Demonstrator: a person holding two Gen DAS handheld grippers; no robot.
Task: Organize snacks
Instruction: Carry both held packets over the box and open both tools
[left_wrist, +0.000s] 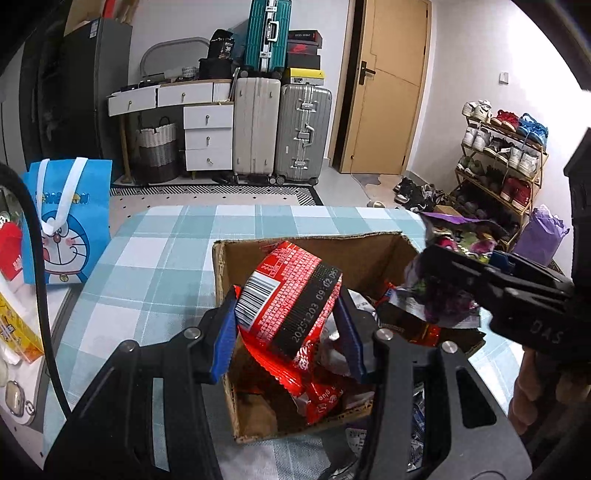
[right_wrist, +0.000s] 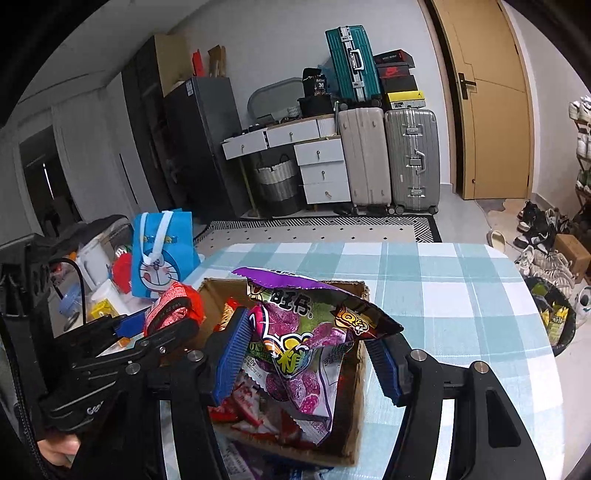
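Overhead, two black grippers with ribbed blue pads hang above an open brown cardboard box (left_wrist: 221, 266) on a teal-and-white checked tablecloth (left_wrist: 155, 258). Left gripper (left_wrist: 288, 328) pinches a crinkly red foil snack packet (left_wrist: 288, 295) with a barcode. Right gripper (right_wrist: 306, 354) clamps a glossy purple gummy bag (right_wrist: 295, 332) with a jagged top edge. More shiny wrappers (right_wrist: 255, 410) fill the box.

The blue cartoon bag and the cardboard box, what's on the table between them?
Nothing: between the blue cartoon bag and the cardboard box, only bare checked tablecloth shows in the left wrist view.
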